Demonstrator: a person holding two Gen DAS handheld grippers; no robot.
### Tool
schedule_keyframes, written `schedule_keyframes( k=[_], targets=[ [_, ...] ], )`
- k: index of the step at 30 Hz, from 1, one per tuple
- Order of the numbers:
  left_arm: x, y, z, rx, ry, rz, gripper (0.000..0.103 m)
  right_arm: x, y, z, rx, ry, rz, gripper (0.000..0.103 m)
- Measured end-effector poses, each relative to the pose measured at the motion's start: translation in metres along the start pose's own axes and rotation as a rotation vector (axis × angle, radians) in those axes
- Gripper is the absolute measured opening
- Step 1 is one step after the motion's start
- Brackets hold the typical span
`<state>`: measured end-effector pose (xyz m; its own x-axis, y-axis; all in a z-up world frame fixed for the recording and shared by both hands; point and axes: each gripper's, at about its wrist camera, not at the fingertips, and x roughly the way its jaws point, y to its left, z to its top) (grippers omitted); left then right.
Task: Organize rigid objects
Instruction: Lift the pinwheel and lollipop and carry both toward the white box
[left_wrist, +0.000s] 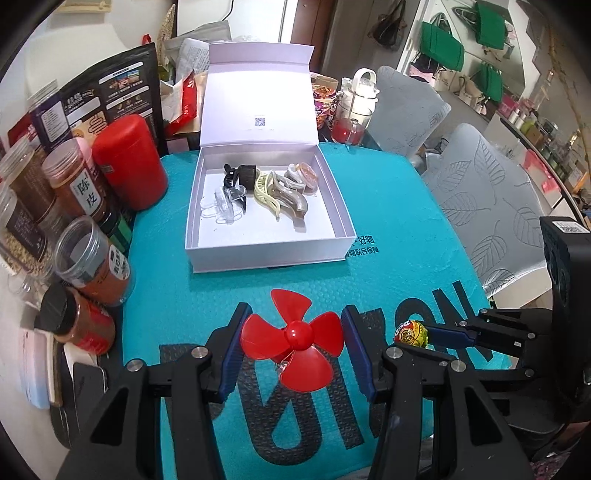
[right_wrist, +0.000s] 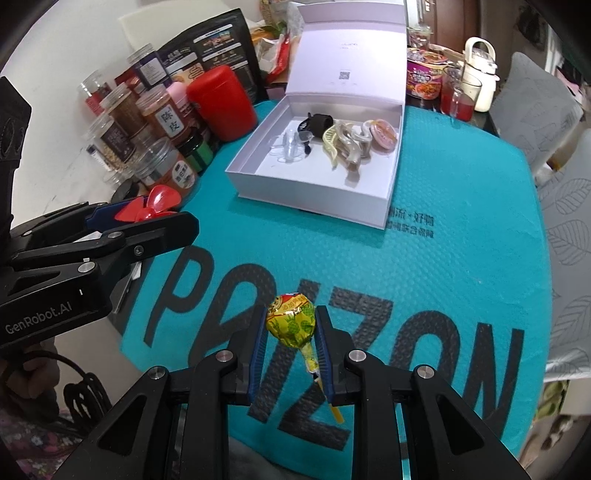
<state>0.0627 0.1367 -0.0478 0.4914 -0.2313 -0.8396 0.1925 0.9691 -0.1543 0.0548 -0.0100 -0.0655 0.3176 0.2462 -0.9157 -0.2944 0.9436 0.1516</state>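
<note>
My left gripper (left_wrist: 293, 332) is shut on a red three-blade propeller (left_wrist: 295, 338), held by its blade edges above the teal mat. In the right wrist view that gripper (right_wrist: 147, 218) comes in from the left with the propeller (right_wrist: 157, 205) at its tip. My right gripper (right_wrist: 290, 328) is shut on a yellow-wrapped lollipop (right_wrist: 291, 319), its stick hanging down between the pads. From the left wrist camera, the right gripper (left_wrist: 448, 334) and the lollipop (left_wrist: 410, 332) sit at the right. An open white box (left_wrist: 266, 258) (right_wrist: 306, 197) lies beyond both, with several hair clips (left_wrist: 273, 188) inside.
The teal bubble mailer (left_wrist: 388, 236) covers the table. Spice jars (left_wrist: 92, 258) and a red canister (left_wrist: 129, 162) crowd the left edge, with a black bag (left_wrist: 110, 92) behind. Noodle cups and a white jug (left_wrist: 360, 99) stand behind the box. Grey-covered chairs (left_wrist: 491, 206) are at the right.
</note>
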Motion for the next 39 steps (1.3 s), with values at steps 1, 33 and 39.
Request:
schedule_keyframes(
  k=[1,33,39],
  targets=[
    [0.002,0.003,0.004,0.005,0.0,-0.004,0.05,0.002,0.001,0.004,0.006,0.001,-0.003,0.025],
    [0.072,0.048,0.133,0.021,-0.025,-0.059,0.05,0.043,-0.035,0.134,0.053,-0.055,-0.063,0.025],
    [0.088,0.052,0.152,0.031,-0.025,-0.064,0.05,0.052,-0.049,0.151,0.066,-0.074,-0.07,0.025]
  ],
)
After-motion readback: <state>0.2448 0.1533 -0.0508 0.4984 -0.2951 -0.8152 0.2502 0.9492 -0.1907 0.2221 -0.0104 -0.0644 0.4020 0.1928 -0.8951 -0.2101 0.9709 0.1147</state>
